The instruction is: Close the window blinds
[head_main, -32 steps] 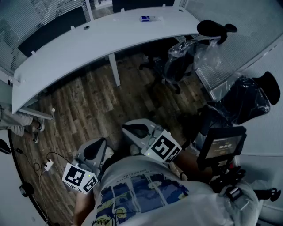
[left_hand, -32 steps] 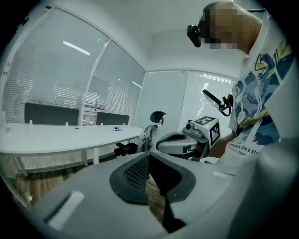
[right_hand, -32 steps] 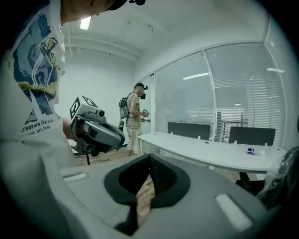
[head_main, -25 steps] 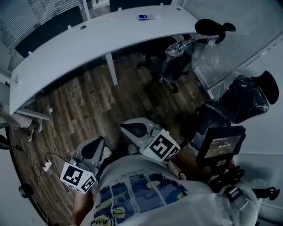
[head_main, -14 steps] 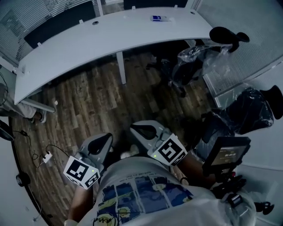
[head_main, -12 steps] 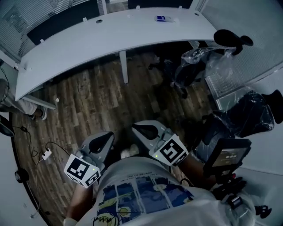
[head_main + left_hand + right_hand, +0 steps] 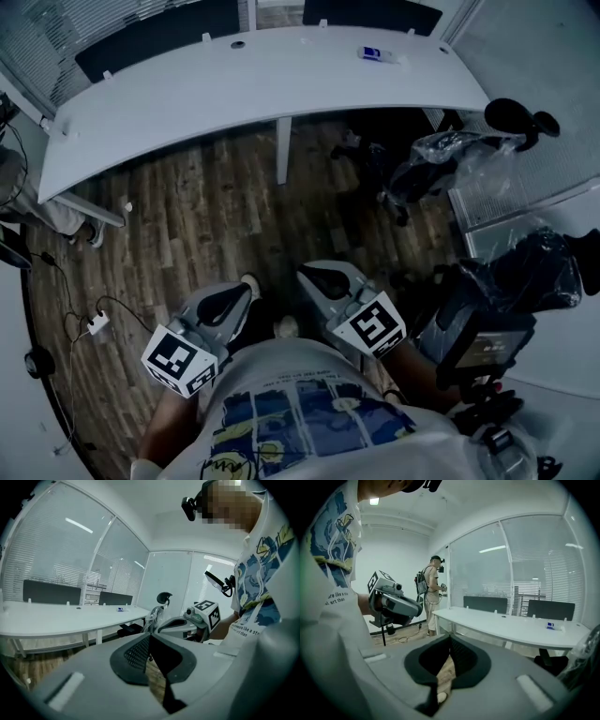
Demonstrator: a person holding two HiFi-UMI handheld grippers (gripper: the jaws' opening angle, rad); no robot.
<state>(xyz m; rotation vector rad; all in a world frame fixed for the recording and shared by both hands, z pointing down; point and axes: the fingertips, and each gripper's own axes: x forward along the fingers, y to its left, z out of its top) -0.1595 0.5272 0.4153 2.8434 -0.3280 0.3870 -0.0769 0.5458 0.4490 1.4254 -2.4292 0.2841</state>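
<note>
You hold both grippers low in front of your chest, side by side and just apart, both pointing out over the wood floor [image 7: 187, 225] toward the desk. Your left gripper [image 7: 150, 638] has its jaws pressed together at the tip, with nothing caught between the dark pads – only floor shows through the gap below them. Your right gripper [image 7: 450, 643] is closed the same way and carries nothing.

The window blinds [image 7: 52, 42] hang behind the glass wall on the far side of the long curved white desk [image 7: 234, 94], well apart from both grippers. In the left gripper view their horizontal slats fill the panes to the left; in the right gripper view they fill the panes to the right. Neither gripper touches them, and the desk stands between you and them.

A row of dark panels [image 7: 159, 37] stands along the desk's far edge, in front of the glass. A small blue-and-white item [image 7: 380, 54] lies on the desktop toward its right end. To your right, by the end of the desk, stand office chairs wrapped in clear plastic [image 7: 441, 169]. On the floor to your left lies a white power strip [image 7: 96, 323] with its cable trailing off – it is well clear of your feet. In the right gripper view another person [image 7: 432, 597] stands at the desk's far left end.
</note>
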